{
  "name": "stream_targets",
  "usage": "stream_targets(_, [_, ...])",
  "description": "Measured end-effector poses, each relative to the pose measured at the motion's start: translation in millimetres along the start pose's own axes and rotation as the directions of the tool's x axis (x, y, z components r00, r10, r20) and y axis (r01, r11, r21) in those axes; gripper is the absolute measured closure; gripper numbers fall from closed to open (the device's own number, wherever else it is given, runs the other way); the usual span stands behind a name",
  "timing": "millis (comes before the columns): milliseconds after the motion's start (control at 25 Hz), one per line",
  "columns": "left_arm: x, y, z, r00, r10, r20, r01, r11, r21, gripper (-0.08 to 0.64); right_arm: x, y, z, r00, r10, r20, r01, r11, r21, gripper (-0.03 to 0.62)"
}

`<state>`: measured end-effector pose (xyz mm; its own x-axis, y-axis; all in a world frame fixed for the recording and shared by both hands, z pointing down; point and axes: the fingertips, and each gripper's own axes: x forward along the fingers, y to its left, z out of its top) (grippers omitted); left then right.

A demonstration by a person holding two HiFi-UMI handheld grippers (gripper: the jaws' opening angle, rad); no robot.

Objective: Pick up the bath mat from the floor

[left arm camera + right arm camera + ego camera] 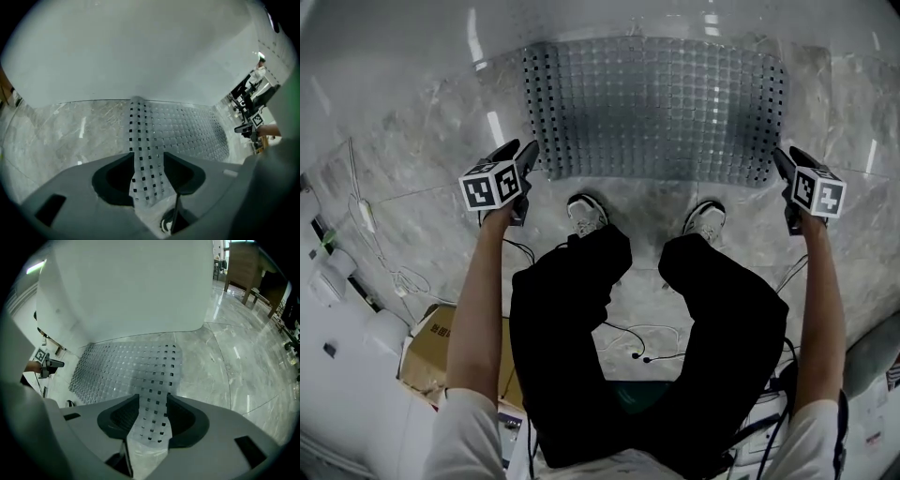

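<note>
Bath mat [656,108] lies flat on the floor [412,122]; left gripper [529,152] and right gripper [780,159] are poised at its edges, jaws apart, nothing gripped.

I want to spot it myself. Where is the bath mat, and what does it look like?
Start at the shiny grey marble floor and find the person's two pale shoes. Just past their toes lies the bath mat, a flat grey rectangle. Nothing else there is covered in little squares, with dark holes along its edges.
</note>
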<state>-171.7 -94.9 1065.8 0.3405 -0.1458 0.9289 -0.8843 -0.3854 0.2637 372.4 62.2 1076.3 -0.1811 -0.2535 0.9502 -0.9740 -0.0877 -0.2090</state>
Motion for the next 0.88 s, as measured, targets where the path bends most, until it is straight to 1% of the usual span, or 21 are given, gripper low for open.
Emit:
stream_targets(80, [13, 6, 2, 1.000, 0.007, 0.004, -0.007, 1.000, 0.013, 0.360, 15, -9, -2, 1.000, -0.001, 0.002, 0.001, 1.000, 0.028, 0.428])
stream_targets(240, [35, 12, 3, 1.000, -0.010, 0.016, 0.010, 1.000, 0.003, 0.322, 36, -21, 4, 0.999, -0.034, 0.011, 0.033, 0.999, 0.039, 0.408])
stream_targets(320, [46, 12, 4, 1.000, -0.018, 0.007, 0.017, 1.000, 0.021, 0.296, 45, -24, 5, 0.999, -0.042, 0.018, 0.041, 0.998, 0.049, 0.382])
stream_targets(400, [56, 16, 5, 1.000, -0.014, 0.002, 0.014, 0.999, 0.029, 0.262, 55, -27, 5, 0.998, -0.054, 0.018, 0.053, 0.997, 0.053, 0.374])
stream_targets(560, [70, 30, 7, 1.000, 0.014, 0.017, -0.015, 1.000, 0.010, 0.222, 69, -28, 4, 0.997, -0.071, 0.006, 0.071, 0.997, 0.027, 0.360])
stream_targets(680, [83, 37, 9, 1.000, 0.010, 0.029, -0.010, 1.000, -0.008, 0.192, 77, -32, 4, 0.997, -0.078, 0.004, 0.078, 0.997, 0.025, 0.345])
stream_targets(800, [95, 47, 12, 0.999, -0.003, 0.035, 0.004, 0.999, -0.050, 0.190, 85, -36, 3, 0.995, -0.095, -0.003, 0.095, 0.995, 0.031, 0.334])
stream_targets(880, [99, 52, 11, 1.000, 0.001, 0.030, 0.000, 0.998, -0.060, 0.190, 88, -41, 2, 0.994, -0.111, 0.001, 0.111, 0.993, 0.050, 0.333])
